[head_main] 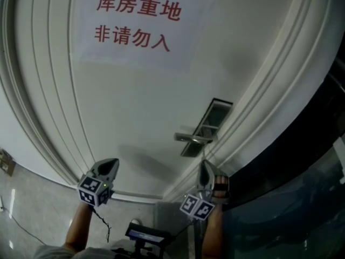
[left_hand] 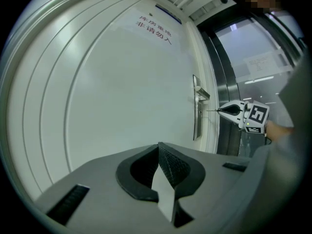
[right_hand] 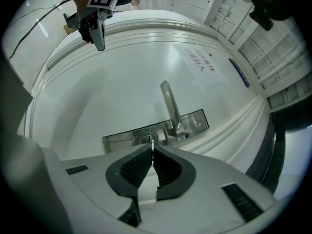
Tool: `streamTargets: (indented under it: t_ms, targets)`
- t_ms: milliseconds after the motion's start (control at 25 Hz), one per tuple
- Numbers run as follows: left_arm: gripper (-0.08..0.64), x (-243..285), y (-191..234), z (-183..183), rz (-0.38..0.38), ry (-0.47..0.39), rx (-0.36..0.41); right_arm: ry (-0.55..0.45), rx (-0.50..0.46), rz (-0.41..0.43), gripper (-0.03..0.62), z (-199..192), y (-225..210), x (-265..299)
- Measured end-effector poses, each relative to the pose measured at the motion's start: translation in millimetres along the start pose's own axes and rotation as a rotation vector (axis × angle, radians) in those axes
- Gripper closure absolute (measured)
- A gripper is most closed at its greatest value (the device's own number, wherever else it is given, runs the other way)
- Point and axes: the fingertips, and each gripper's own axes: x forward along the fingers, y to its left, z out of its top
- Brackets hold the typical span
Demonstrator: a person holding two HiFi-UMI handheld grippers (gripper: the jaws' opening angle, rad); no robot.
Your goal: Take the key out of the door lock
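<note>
On the white door (head_main: 135, 101), a paper sign (head_main: 135, 20) carries 2 rows of red characters, high up in the head view. A metal lock plate (head_main: 213, 120) sits lower and to the right of the sign, near the door's edge, and a lever handle (head_main: 193, 138) sticks out from it.

The right gripper (head_main: 205, 163) points at the plate from just below the handle. In the right gripper view its fingers (right_hand: 139, 162) are clenched on the key (right_hand: 151, 141), a thin sliver of metal that stands out past their tips. The key lies right in front of the keyhole, on the plate to the left of the handle's base. From the left gripper view the key is a fine line running from the right gripper's tip toward the plate. Its far end comes very close to the plate, but I cannot tell whether it is seated in the keyhole or just clear of it.

The left gripper (head_main: 113, 162) is held well off to the left, facing bare door panel and apart from the lock. Its fingers (left_hand: 173, 162) are pressed together with nothing between them.

A forearm shows behind each gripper at the bottom of the head view.
</note>
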Motion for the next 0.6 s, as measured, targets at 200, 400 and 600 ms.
streamTargets:
  t_ms: [200,400,600]
  targets:
    - [0.552,-12,-9,-2,-0.021,0.002,0.010,0.022,0.013,-0.002,0.571,-1,2,-22]
    - [0.552,-25,-14,-1,-0.030,-0.005,0.022,0.027,0.016,0.001,0.571,5,2,-41]
    - [0.552,-41,-19,-5,-0.043,-0.006,0.025,0.029,0.009,0.007,0.571,11,4,-61]
